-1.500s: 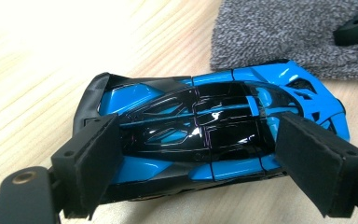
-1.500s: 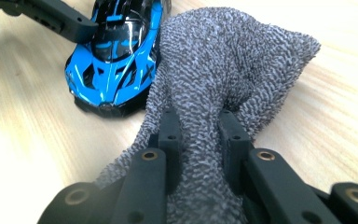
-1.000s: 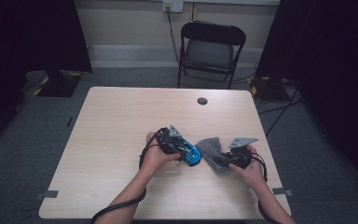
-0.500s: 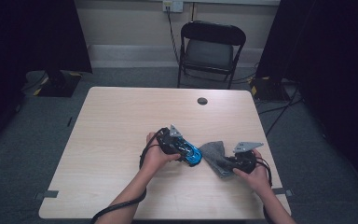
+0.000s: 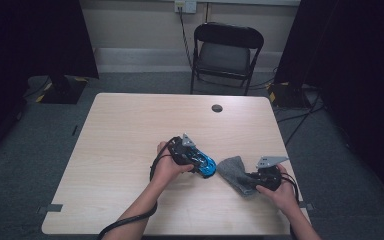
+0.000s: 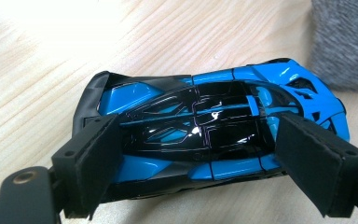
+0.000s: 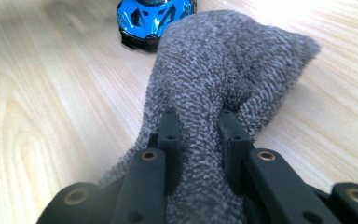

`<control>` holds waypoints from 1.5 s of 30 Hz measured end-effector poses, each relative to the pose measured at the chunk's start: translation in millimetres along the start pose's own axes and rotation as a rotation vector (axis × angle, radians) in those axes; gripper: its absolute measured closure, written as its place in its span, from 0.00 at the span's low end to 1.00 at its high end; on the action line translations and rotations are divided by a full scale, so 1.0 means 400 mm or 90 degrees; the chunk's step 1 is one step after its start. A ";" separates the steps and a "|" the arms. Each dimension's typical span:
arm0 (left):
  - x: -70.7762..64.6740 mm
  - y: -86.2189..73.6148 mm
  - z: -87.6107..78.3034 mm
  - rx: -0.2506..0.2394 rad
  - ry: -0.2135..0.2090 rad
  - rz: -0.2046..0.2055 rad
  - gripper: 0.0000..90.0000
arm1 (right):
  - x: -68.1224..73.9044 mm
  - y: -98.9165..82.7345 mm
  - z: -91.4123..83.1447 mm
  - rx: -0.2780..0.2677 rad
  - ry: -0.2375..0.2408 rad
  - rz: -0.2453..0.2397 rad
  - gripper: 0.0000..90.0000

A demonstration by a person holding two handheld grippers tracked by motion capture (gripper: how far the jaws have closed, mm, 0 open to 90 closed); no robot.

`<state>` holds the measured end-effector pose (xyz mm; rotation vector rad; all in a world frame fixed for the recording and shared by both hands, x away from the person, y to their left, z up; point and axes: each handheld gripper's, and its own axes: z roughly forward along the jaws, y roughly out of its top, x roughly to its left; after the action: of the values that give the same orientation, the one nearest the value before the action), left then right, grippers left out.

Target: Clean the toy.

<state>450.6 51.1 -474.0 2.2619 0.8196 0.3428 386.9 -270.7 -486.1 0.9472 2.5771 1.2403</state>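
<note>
On the wooden table [image 5: 130,150], the left gripper [image 5: 196,161] has its jaws set wide and clamped across a blue toy car [image 5: 206,165], one pad on each flank. In the left gripper view the car [image 6: 205,135] lies crosswise between the pads, wheels down on the wood, with a grey cloth [image 6: 345,42] at two o'clock. At four o'clock from the car in the high view, just beside it, the right gripper [image 5: 254,181] has its jaws pinched nearly together on that cloth [image 5: 235,172]. In the right gripper view the fabric [image 7: 214,93] bunches between the pads, the car's [image 7: 151,18] nose just past it at eleven o'clock.
</note>
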 end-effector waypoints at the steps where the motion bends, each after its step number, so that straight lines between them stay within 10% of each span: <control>1: 0.000 0.000 0.000 0.000 0.000 0.000 0.16 | 0.000 0.000 -0.005 0.000 -0.001 0.001 0.84; 12: 0.000 -0.001 0.000 -0.001 -0.001 -0.001 0.16 | -0.044 0.068 -0.035 -0.059 -0.026 0.026 0.83; 30: -0.002 -0.006 0.000 -0.011 0.000 -0.003 0.16 | -0.115 0.185 0.094 -0.038 -0.059 0.034 0.83; 45: -0.002 -0.005 0.000 -0.010 -0.001 -0.003 0.16 | -0.091 0.246 0.199 -0.034 -0.040 0.021 0.83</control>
<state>448.9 51.7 -475.5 2.2444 0.8187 0.3446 492.5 -193.7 -470.3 1.0045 2.4780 1.2593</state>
